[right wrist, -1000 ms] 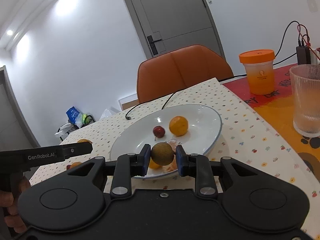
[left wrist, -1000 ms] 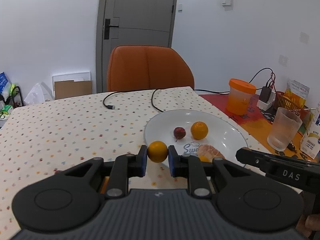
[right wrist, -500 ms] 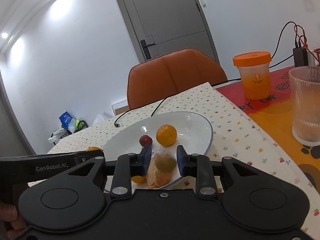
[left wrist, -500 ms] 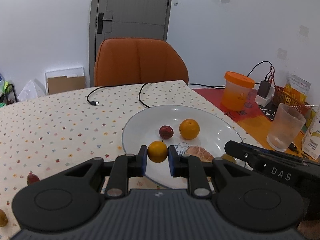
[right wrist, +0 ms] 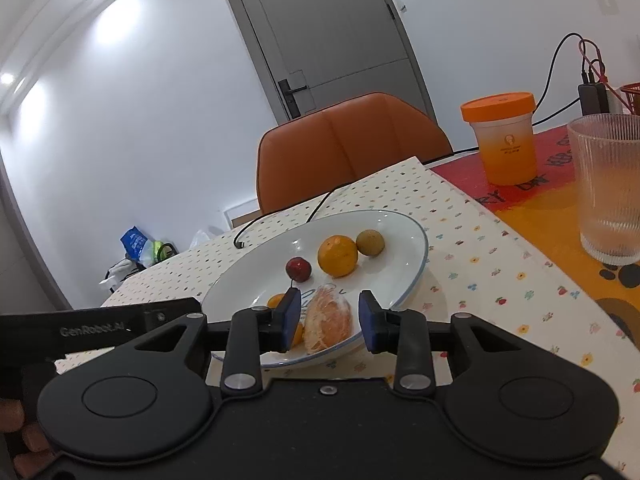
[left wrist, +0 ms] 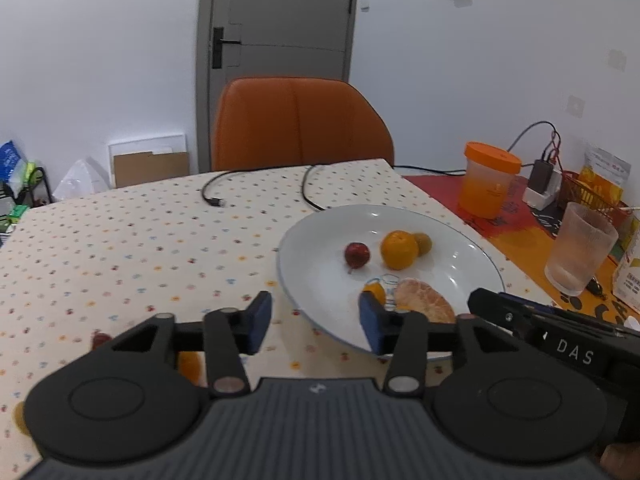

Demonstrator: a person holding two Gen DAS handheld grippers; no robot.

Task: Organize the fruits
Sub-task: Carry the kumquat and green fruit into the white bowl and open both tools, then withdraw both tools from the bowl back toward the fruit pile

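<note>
A white plate (left wrist: 320, 264) (right wrist: 400, 240) holds a small red fruit (left wrist: 357, 255) (right wrist: 298, 269), an orange (left wrist: 399, 249) (right wrist: 337, 255), a brown-green fruit (left wrist: 423, 243) (right wrist: 370, 242), a peeled citrus (left wrist: 424, 304) (right wrist: 330, 318) and a small orange (left wrist: 374, 292) (right wrist: 276, 301). My left gripper (left wrist: 315, 322) hangs over the plate's near rim, jaws opening, nothing between them. The small orange lies by its right finger. My right gripper (right wrist: 329, 320) is also opening over the plate's near edge. The peeled citrus shows between its pads, which do not press on it.
Loose on the dotted tablecloth at the left lie a small red fruit (left wrist: 100, 338) and an orange fruit (left wrist: 188, 366), partly hidden by my left gripper. A ribbed glass (right wrist: 608, 188), an orange-lidded jar (right wrist: 502, 140) and cables stand to the right. An orange chair (left wrist: 296, 124) is behind the table.
The left gripper let go of the small orange, which now lies on the plate. The right gripper released the brown-green fruit, which now rests beside the orange, and both jaws have spread.
</note>
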